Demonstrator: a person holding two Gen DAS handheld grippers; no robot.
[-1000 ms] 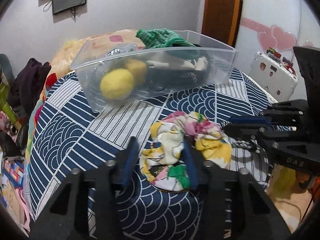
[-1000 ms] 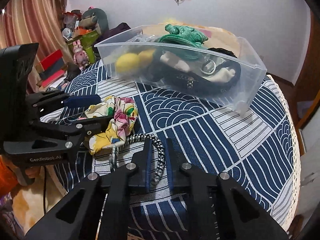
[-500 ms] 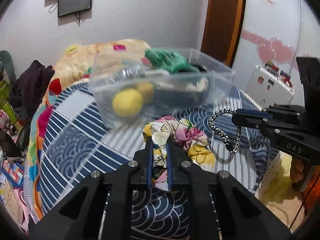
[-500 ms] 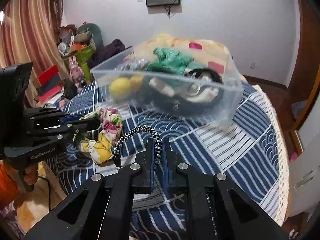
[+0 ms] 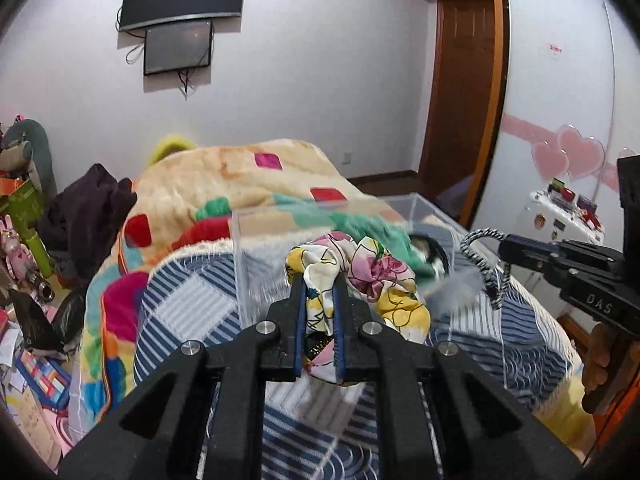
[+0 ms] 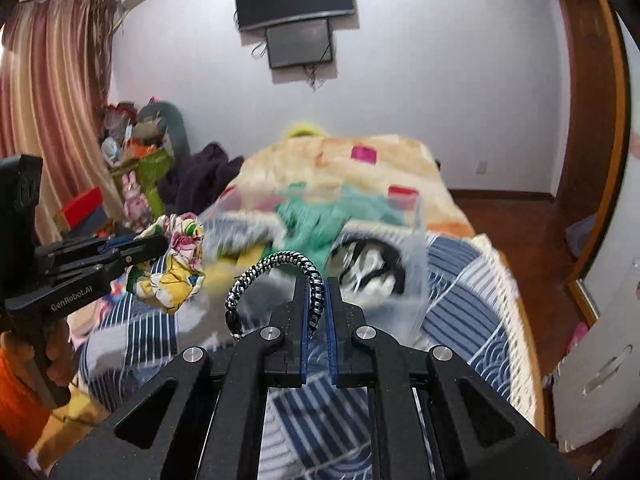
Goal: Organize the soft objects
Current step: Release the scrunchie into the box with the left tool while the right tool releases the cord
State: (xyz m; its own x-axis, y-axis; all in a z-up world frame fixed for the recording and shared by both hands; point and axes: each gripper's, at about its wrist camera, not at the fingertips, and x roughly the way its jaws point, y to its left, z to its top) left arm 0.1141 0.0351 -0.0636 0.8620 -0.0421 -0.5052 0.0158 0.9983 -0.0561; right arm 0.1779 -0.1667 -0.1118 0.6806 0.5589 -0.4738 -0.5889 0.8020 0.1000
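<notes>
My left gripper (image 5: 319,280) is shut on a floral cloth scrunchie (image 5: 360,276) and holds it in the air in front of the clear plastic bin (image 5: 248,264). It also shows in the right wrist view (image 6: 176,264). My right gripper (image 6: 316,284) is shut on a black-and-white braided cord (image 6: 276,276), also lifted; the cord also shows in the left wrist view (image 5: 486,264). The bin (image 6: 416,240) holds a green knit item (image 6: 320,216), a black-and-white item (image 6: 368,264) and something yellow, blurred.
The bin sits on a bed with a blue patterned cover (image 6: 472,288) and a colourful blanket (image 5: 240,184) behind. Clutter and toys (image 6: 136,176) stand at the left. A wooden door (image 5: 460,80) and a white case (image 5: 568,216) are at the right.
Both grippers have risen off the bed with their objects and moved toward the bin. The left gripper, open around the scrunchie a second ago, closed on it.
</notes>
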